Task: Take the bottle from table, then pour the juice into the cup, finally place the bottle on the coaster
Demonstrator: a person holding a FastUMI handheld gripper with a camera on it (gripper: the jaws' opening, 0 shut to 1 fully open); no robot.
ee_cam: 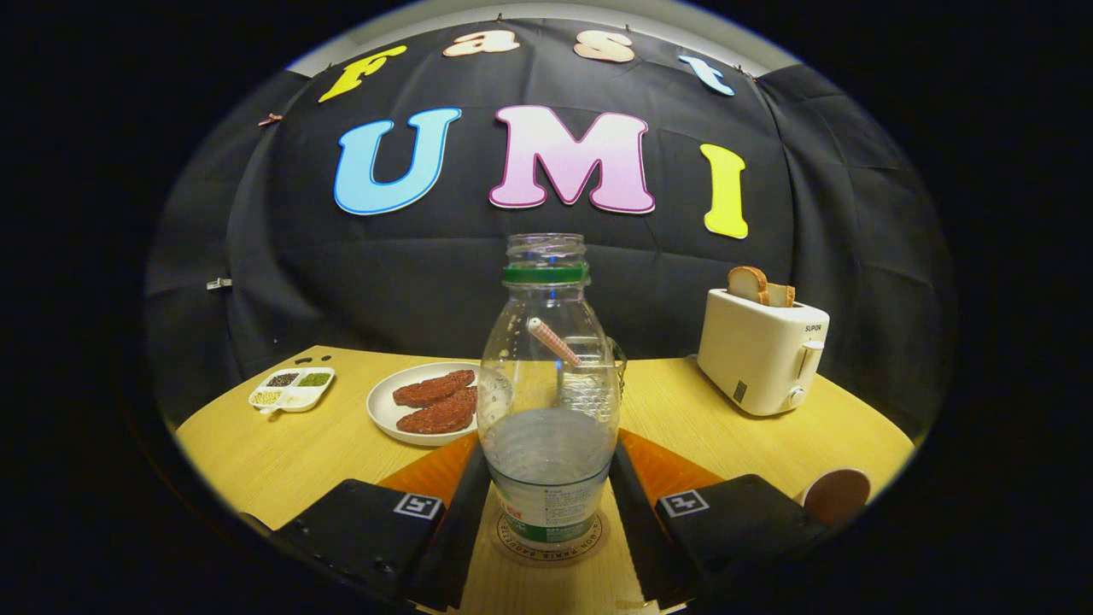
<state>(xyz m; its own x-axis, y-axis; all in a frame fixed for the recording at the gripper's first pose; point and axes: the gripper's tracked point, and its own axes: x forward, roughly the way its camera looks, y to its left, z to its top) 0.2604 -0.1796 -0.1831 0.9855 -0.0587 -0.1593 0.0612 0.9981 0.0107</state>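
Note:
A clear plastic bottle (pixel 546 376) with a green neck ring and no cap stands upright on a round coaster (pixel 589 540) on the wooden table. Pale liquid fills about its lower third. My gripper (pixel 548 465) has the bottle between its two fingers, and both fingertips lie against the bottle's lower sides. Just beyond the bottle, seen partly through it, stands a glass cup (pixel 616 359) with a handle and a checked straw (pixel 553 340) leaning in it.
Beyond the left finger sits a white plate (pixel 384 408) with red-brown patties, and further left a small divided dish (pixel 292 389) of seasonings. A cream toaster (pixel 760 354) holding bread stands at the back right. A small round brown-topped object (pixel 837 495) lies by the right finger.

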